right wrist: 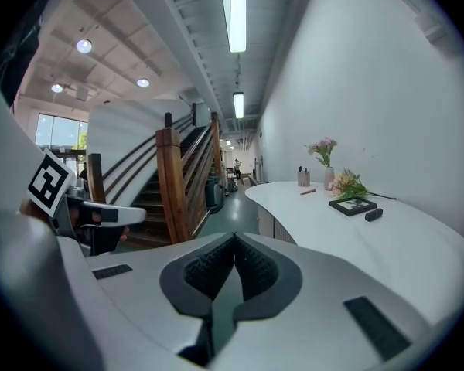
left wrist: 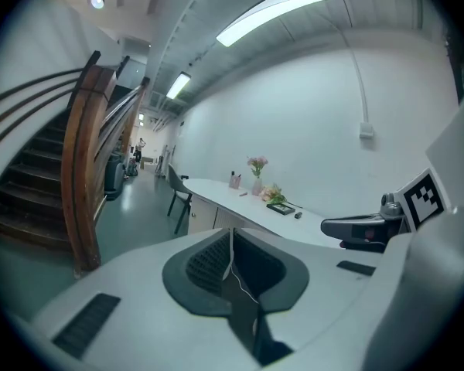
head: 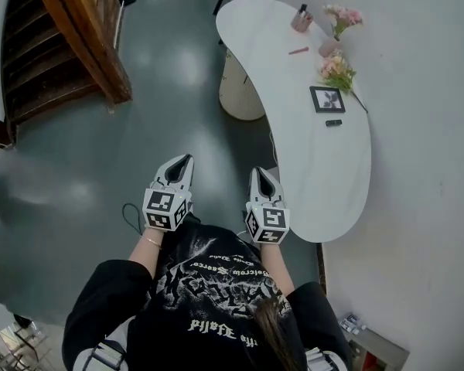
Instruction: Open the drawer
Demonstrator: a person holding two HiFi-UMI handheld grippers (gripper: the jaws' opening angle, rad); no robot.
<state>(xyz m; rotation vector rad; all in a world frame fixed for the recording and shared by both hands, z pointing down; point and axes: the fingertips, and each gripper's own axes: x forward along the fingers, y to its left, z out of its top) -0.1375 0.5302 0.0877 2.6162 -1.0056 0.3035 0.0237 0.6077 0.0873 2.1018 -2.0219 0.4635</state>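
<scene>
approach step: left gripper point(head: 185, 161) and right gripper point(head: 261, 173), jaws closed and empty, face the bench point(head: 317, 161); next comes reaching its far drawer unit point(left wrist: 207, 216).

Left gripper point(head: 185, 161) and right gripper point(head: 261, 172) side by side, angled slightly down — jaws together, empty.

A long curved white bench point(head: 317, 168) runs along a plain white wall point(head: 425, 91). A brown wooden staircase point(head: 77, 29) rises across the glossy grey floor point(head: 85, 161), under ceiling strip lights point(right wrist: 233, 10).

White desk point(head: 317, 176) w/ pen cup point(head: 301, 18), pen point(head: 298, 51), vase point(head: 329, 47), flowers point(head: 337, 73), pic frame point(head: 327, 99), blk item point(head: 334, 123).
</scene>
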